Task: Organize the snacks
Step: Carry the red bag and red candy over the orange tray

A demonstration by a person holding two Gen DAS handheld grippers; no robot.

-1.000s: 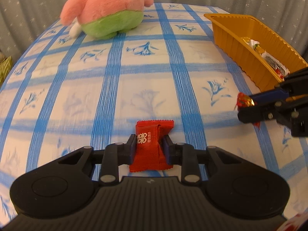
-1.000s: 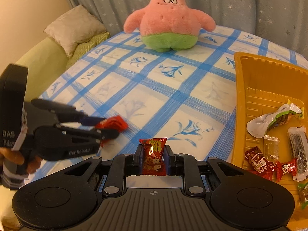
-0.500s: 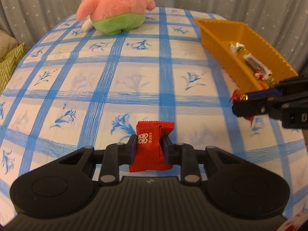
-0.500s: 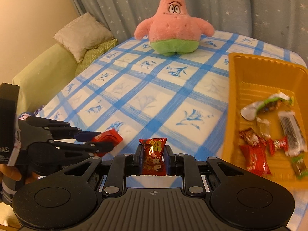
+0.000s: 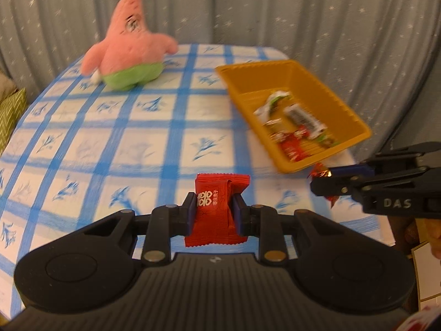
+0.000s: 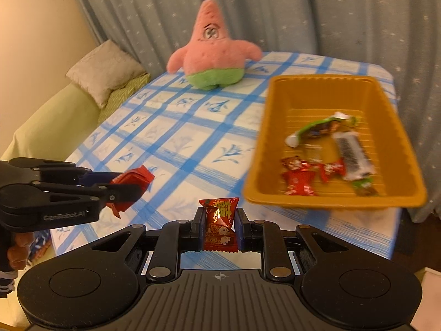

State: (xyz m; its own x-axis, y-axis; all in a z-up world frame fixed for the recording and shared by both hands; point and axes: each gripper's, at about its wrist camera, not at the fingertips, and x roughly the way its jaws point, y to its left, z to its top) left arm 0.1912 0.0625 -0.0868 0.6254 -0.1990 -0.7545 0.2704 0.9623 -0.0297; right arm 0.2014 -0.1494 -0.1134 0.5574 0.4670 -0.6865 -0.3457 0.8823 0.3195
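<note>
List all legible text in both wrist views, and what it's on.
"DAS": side of the right tongs, seen from the left wrist view.
"GenRobot.AI": side of the left tongs, seen from the right wrist view.
Red packet in the left tongs: white characters, too small to read.
Red candy in the right tongs: yellow print, unreadable.
Wrappers in the orange tray: blurred; a barcode, no readable digits.

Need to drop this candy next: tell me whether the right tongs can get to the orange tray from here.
Probably yes. The right tongs, shut on the red candy, sit just short of the orange tray's near rim, with nothing between. The left tongs are off to the side.
</note>
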